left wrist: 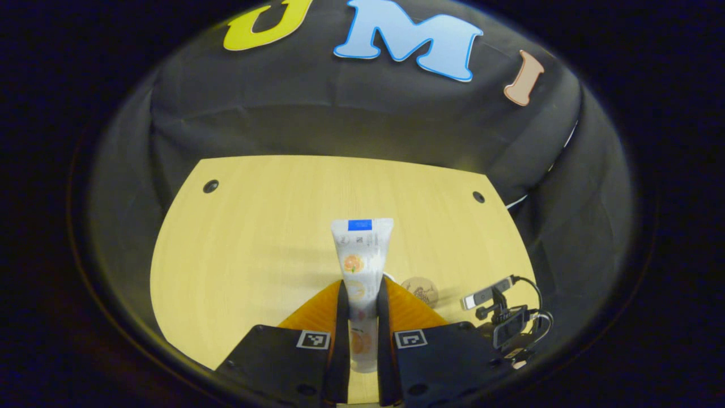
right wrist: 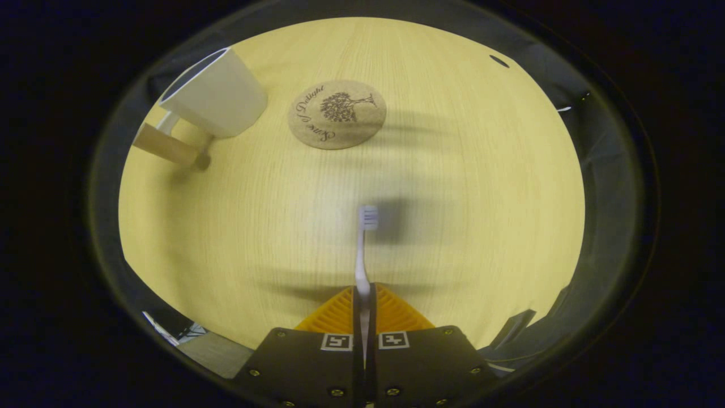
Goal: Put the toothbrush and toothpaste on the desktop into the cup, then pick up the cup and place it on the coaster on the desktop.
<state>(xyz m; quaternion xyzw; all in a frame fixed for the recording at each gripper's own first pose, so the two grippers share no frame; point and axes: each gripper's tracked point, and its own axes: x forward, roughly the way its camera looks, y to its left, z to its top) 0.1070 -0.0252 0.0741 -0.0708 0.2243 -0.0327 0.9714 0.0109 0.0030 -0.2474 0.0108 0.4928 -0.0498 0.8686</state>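
My left gripper (left wrist: 362,294) is shut on a white toothpaste tube (left wrist: 361,255), which sticks out forward above the wooden desktop (left wrist: 255,243). My right gripper (right wrist: 363,296) is shut on the handle of a white toothbrush (right wrist: 362,249), whose bristle head points ahead, raised over the desktop (right wrist: 453,198). A white cup (right wrist: 218,93) with a wooden handle stands at the far left in the right gripper view. Just right of it lies the round cork coaster (right wrist: 337,114), bare. The coaster (left wrist: 420,290) also peeks out beside the left gripper's right finger.
A small camera on a stand with cables (left wrist: 501,314) sits at the desktop's right edge in the left gripper view. Two dark holes (left wrist: 210,186) mark the far corners of the desktop. Black cloth walls close in behind.
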